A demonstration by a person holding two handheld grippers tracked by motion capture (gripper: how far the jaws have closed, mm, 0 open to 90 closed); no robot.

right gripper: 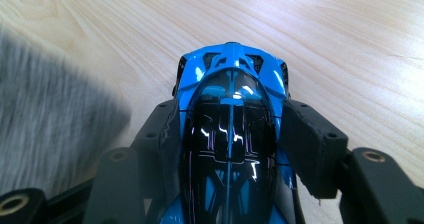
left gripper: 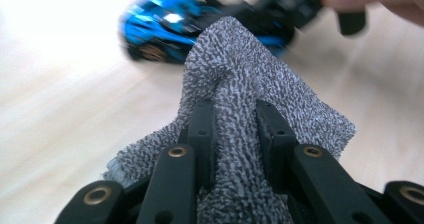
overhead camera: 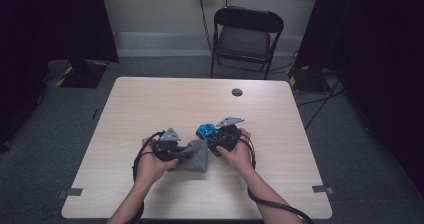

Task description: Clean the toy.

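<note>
Left gripper pinches a grey cloth, right gripper clamps a blue toy car, both low over the table

High view: the two hands sit close together near the table's middle, cloth hanging under and beside the left jaws, car poking out ahead of the right jaws, chair beyond the far edge. Left gripper view adds the grip itself: jaws pressed onto a bunched fold of cloth standing up between them, the rest draping to both sides, car blurred just past the cloth. Right gripper view: jaws part spread, pads tight on both flanks of the car, nose pointing away, cloth blurred beside the left jaw
</note>
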